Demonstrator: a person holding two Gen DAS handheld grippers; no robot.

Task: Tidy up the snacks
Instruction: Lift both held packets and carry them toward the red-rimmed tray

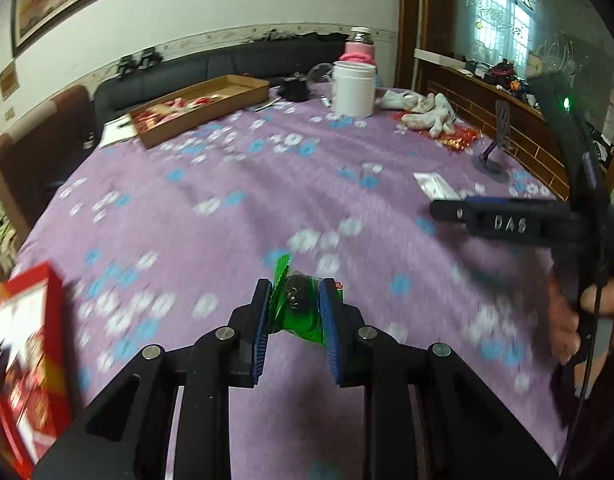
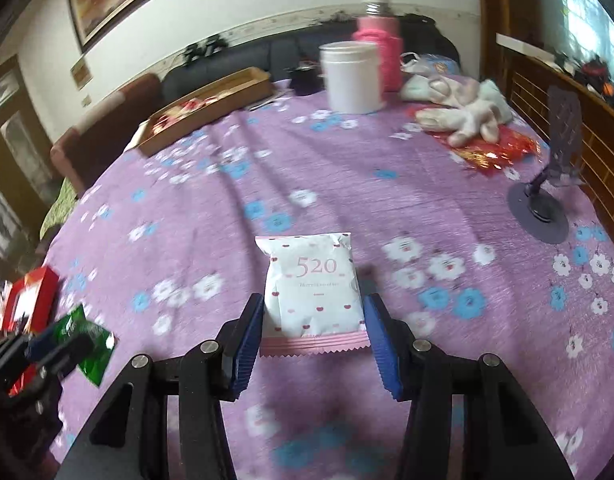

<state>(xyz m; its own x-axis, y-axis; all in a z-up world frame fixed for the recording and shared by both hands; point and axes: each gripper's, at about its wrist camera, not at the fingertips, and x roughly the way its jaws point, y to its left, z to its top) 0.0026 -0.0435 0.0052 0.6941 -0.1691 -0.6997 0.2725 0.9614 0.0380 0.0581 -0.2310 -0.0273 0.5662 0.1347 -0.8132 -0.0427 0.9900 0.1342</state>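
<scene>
- Left gripper (image 1: 297,306): jaws drawn in tight on a green snack packet (image 1: 295,308) with something dark inside; the packet is pinched between the blue pads (image 1: 331,320) and carried clear of the purple flowered cloth (image 1: 227,208).
- Right gripper (image 2: 313,332): jaws half-wide, closed on the two side edges of a white snack packet (image 2: 313,284) printed "520". Packet's long axis runs straight out along the fingers; its pink crimped end sits nearest the camera.
- Landmark: the cardboard tray (image 1: 211,100) at the far left of the cloth, already holding red-wrapped snacks.
- Key relation: tray lies ahead and to the left of both grippers, well apart from each. In the right wrist view the left gripper (image 2: 47,352) sits on the tray's side, so the left hand looks the nearer of the two.
- Judgement: green packet likely goes to the tray first, white one following from the right.
- White jar (image 1: 353,88) stands to the right of the tray, a red box (image 1: 27,340) well short of it at the near left edge; neither is in the straight path.
- Risk: frames are blurred, so the exact grip on the green packet's edge is uncertain.
</scene>
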